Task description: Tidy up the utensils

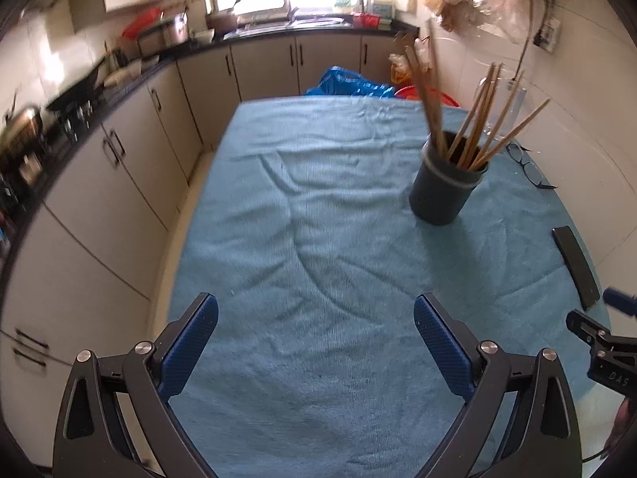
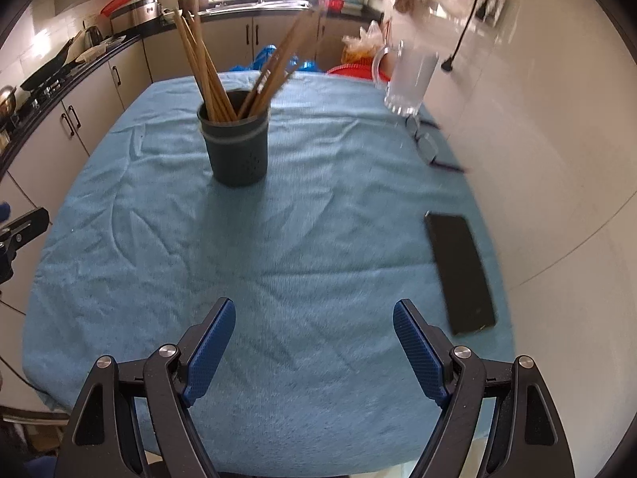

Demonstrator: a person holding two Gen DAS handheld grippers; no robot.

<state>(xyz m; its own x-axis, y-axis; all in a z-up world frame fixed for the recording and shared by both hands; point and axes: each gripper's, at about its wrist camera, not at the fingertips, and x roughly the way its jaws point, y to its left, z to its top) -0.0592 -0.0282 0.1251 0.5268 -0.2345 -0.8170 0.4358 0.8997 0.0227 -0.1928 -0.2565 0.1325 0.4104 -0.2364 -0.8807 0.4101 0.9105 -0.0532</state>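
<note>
A dark round holder (image 1: 446, 189) (image 2: 237, 141) stands upright on the blue cloth, far right in the left wrist view, left of centre in the right wrist view. Several wooden chopsticks (image 1: 477, 131) (image 2: 211, 75) stick out of it, fanned apart. My left gripper (image 1: 316, 320) hangs open over bare cloth, well short of the holder, nothing between its blue pads. My right gripper (image 2: 314, 326) is also open and empty above the near part of the cloth. The right gripper's tip (image 1: 597, 338) shows at the left wrist view's right edge.
A black phone (image 2: 460, 273) (image 1: 575, 267) lies near the table's right edge. Glasses (image 2: 428, 143) (image 1: 529, 167) and a clear glass mug (image 2: 406, 79) sit by the white wall. Kitchen cabinets (image 1: 119, 183) run along the left. The blue cloth (image 2: 159, 219) has wrinkles.
</note>
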